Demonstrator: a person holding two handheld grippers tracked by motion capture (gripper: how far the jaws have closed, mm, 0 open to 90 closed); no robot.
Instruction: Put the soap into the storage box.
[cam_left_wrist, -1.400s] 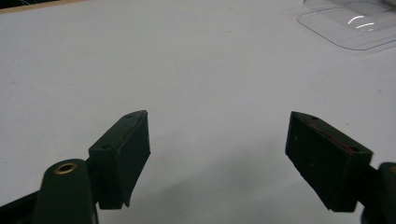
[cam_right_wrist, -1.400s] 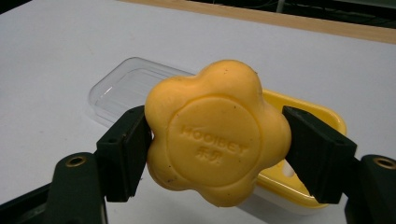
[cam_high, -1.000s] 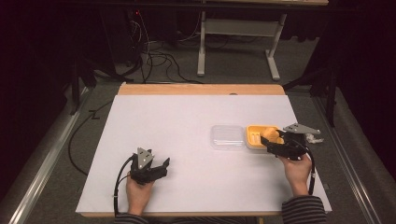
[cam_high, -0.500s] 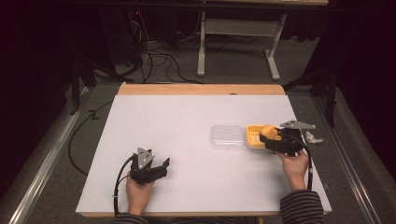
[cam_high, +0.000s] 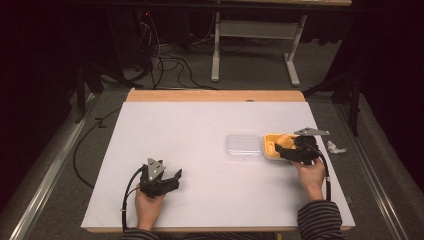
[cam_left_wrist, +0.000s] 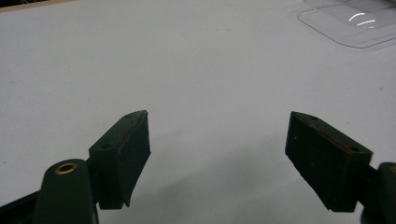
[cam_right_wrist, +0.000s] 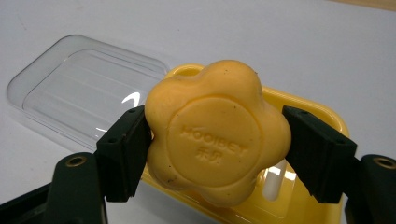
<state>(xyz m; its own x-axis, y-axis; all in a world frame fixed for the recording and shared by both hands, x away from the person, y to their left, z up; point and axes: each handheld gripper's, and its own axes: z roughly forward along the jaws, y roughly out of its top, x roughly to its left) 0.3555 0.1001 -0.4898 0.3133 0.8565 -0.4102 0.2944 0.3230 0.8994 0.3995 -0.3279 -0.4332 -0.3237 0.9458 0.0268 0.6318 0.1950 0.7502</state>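
Flower-shaped yellow soap (cam_right_wrist: 217, 133) above open yellow soap dish (cam_right_wrist: 322, 114), clear lid (cam_right_wrist: 86, 91) just beside.

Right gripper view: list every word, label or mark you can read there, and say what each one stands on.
"HOOIBEY" as best it reads, embossed on the round face of the flower-shaped yellow soap held between the right gripper fingers; some letters are soft and uncertain.
Two embossed characters below it on the soap: too faint to read.
Yellow soap dish and clear lid: no text visible.

I see the table (cam_high: 200, 150) brightly lit, surroundings dark; glare streak on clear lid (cam_right_wrist: 84, 93); near jaws slightly soft.
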